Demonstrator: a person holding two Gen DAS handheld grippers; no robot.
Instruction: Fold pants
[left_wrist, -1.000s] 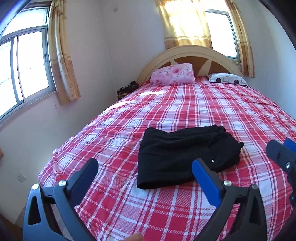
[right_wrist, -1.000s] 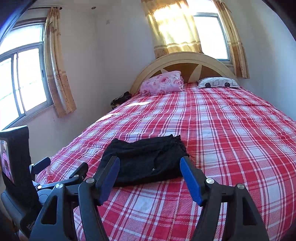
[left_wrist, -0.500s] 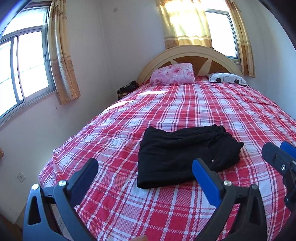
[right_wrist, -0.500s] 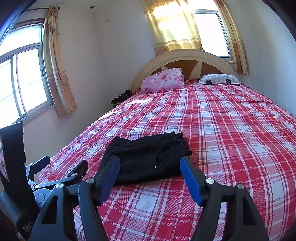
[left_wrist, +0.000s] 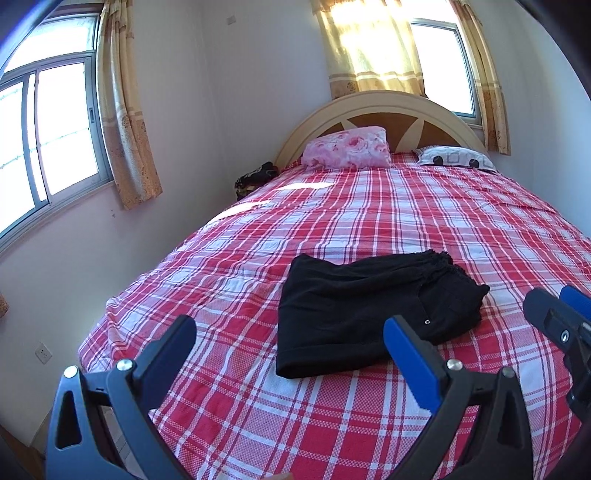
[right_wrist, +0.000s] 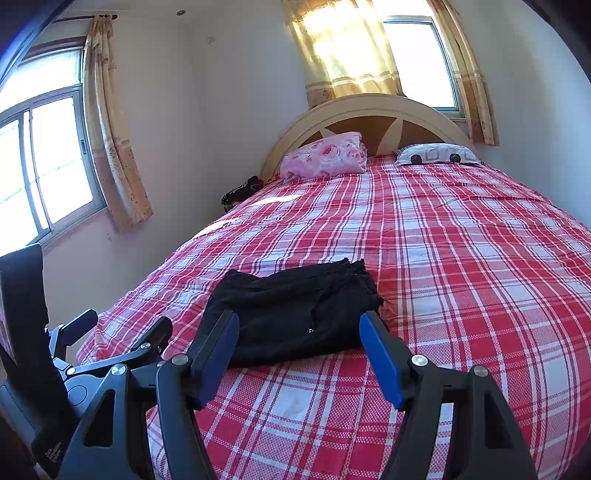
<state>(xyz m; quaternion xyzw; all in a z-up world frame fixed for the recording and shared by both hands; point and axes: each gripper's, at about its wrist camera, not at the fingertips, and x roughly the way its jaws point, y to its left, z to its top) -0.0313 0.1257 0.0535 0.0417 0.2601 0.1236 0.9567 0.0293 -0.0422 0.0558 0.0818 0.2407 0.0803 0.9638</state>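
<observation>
Black pants (left_wrist: 369, 310) lie folded into a compact rectangle on the red plaid bed (left_wrist: 332, 229), waistband toward the right. In the left wrist view my left gripper (left_wrist: 290, 332) hovers open in front of the pants, nothing between its blue-padded fingers. The right gripper (left_wrist: 554, 310) shows at the right edge there. In the right wrist view the same pants (right_wrist: 295, 306) sit just beyond my right gripper (right_wrist: 297, 328), which stands open and empty, held clear of the cloth. The left gripper (right_wrist: 122, 332) appears at the lower left.
A pink floral pillow (left_wrist: 347, 147) and a white patterned pillow (left_wrist: 452, 157) rest against the arched headboard (left_wrist: 376, 107). A dark bundle (left_wrist: 255, 177) sits beside the bed at the wall. Curtained windows (left_wrist: 44, 140) are on the left and behind the headboard.
The right wrist view has tipped slightly, so the pants sit a bit lower in it. The pants and the left gripper have not moved.
</observation>
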